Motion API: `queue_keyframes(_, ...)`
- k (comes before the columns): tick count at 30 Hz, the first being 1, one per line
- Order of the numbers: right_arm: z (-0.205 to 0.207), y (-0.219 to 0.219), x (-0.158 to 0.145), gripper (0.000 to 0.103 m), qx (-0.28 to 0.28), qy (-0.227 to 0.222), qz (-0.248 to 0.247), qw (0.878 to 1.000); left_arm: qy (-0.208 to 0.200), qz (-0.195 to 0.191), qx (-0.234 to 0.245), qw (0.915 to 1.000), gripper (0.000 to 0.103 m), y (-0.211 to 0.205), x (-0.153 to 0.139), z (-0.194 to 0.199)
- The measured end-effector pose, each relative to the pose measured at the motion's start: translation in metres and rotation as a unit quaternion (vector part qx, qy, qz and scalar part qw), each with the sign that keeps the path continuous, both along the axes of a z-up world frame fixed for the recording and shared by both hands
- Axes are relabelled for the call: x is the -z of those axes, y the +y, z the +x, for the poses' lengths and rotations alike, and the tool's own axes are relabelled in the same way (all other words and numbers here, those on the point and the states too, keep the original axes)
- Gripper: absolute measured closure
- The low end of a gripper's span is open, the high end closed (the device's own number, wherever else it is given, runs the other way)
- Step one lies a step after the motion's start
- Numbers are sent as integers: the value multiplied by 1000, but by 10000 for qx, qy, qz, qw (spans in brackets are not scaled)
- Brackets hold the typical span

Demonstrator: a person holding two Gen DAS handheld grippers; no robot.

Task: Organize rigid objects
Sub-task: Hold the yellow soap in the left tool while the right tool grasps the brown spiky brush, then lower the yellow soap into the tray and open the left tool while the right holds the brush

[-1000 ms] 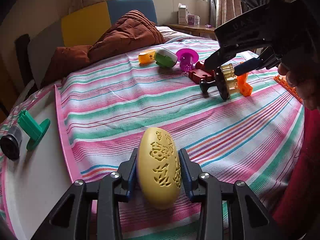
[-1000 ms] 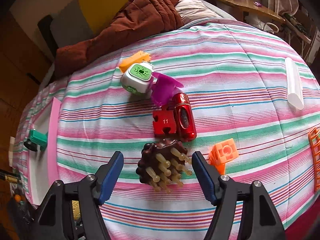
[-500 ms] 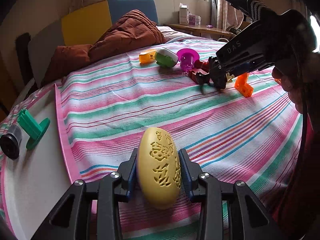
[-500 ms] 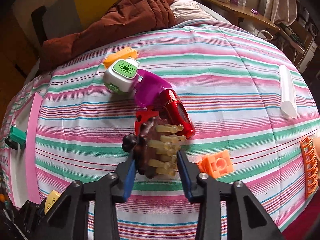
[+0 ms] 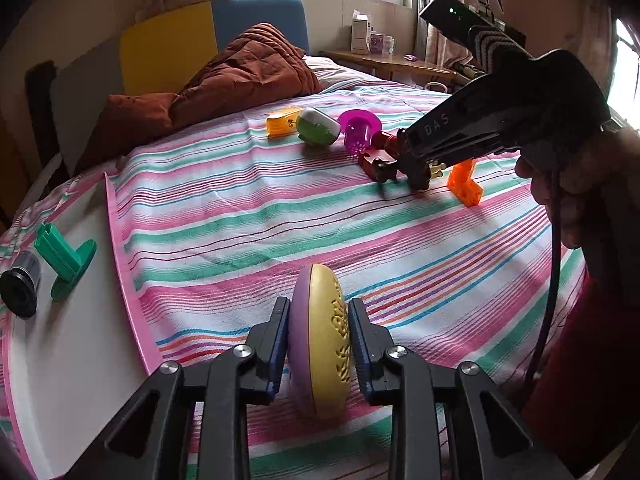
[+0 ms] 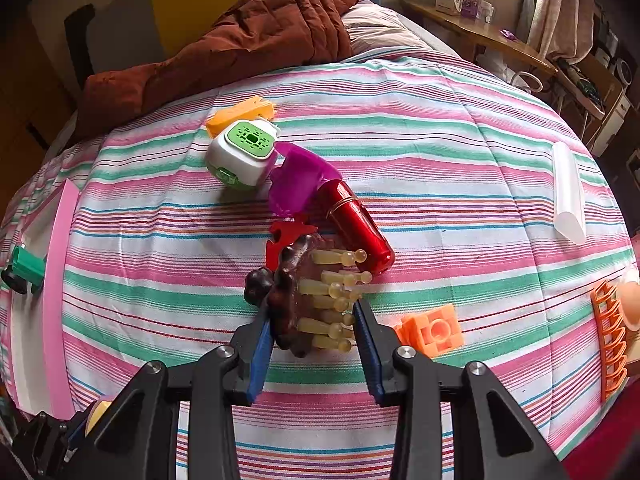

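Striped bed [image 6: 440,128], toys mid-sheet. Left hand-held gripper [image 5: 319,344] clamped on yellow oval [image 5: 324,340] near tray [image 5: 120,216]. Right hand-held gripper [image 6: 314,332] pinching brown brush [image 6: 308,300], probably seated. Lift straight, clear of red tube [image 6: 356,228], before swinging trayward.

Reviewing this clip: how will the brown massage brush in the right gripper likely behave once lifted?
The brown massage brush looks like hard plastic, so probably stiff. The right gripper pinches one edge, with the knob and most pegs beyond its fingers, so it may pivot. One finger presses the rounded pegs, possibly a slippery hold.
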State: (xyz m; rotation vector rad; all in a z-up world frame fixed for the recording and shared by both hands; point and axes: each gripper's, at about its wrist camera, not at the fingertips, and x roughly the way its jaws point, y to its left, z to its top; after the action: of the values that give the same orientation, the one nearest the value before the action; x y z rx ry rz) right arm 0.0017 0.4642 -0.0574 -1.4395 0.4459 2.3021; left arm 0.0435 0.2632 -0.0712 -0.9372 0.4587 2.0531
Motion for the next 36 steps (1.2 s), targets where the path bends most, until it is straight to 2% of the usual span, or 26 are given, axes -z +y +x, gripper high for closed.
queue_keyframes(4, 1, 0, -1, 65, 9, 23, 33, 10000, -158, 95, -17, 9998, 74, -6, -4, 0)
queue_keyframes(9, 3, 0, -5, 65, -1, 148, 28, 9999, -258, 529, -168, 9981, 74, -27, -31, -7)
queue_keyframes(14, 1, -2, -5, 65, -79, 156, 33, 9998, -378, 903, -651, 9931, 74, -58, -56, -27)
queue_keyframes(17, 1, -3, -5, 65, -104, 175, 32, 9998, -436, 997, -994, 9891, 74, -82, -63, -42)
queue_keyframes(24, 2, -7, -8, 65, -174, 250, 64, 9995, -349, 867, -1880, 9777, 74, -140, -59, -81)
queue_keyframes(30, 2, -8, -9, 65, -216, 246, 141, 9994, -276, 518, -2654, 9624, 74, -185, -38, -132)
queue_keyframes(36, 2, -7, -9, 65, -199, 244, 177, 9993, -342, 284, -2851, 9575, 74, -203, -19, -167)
